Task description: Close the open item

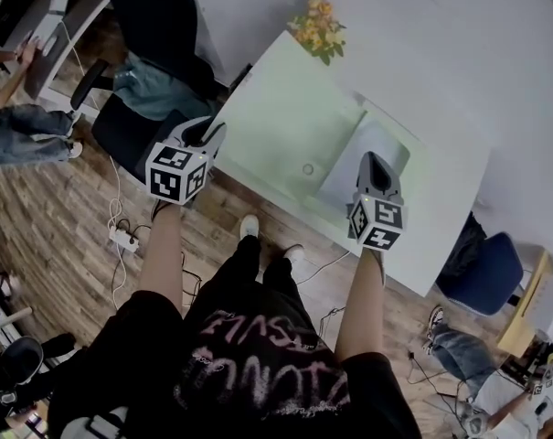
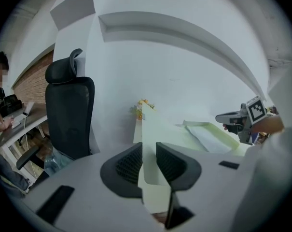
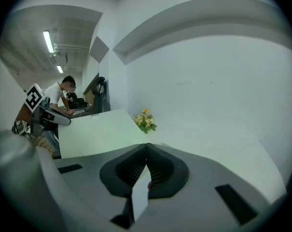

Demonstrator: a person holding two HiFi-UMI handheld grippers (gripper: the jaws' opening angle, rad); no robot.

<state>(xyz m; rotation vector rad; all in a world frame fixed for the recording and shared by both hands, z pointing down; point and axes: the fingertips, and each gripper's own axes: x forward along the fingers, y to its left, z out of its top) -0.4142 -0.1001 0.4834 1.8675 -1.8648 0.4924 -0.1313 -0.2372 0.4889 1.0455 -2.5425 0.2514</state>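
Observation:
On the pale green table lies the open item, a flat case with a raised rim and a grey-white inside; it also shows in the left gripper view. My right gripper hovers at the case's near edge, jaws closed tip to tip with nothing between them. My left gripper is held off the table's near left edge, apart from the case. Its jaws stand a little apart, and only the table's corner shows through the gap.
A bunch of yellow flowers stands at the table's far corner, and a small round thing lies near the case. A black office chair is to the left and a blue chair to the right. A power strip lies on the floor.

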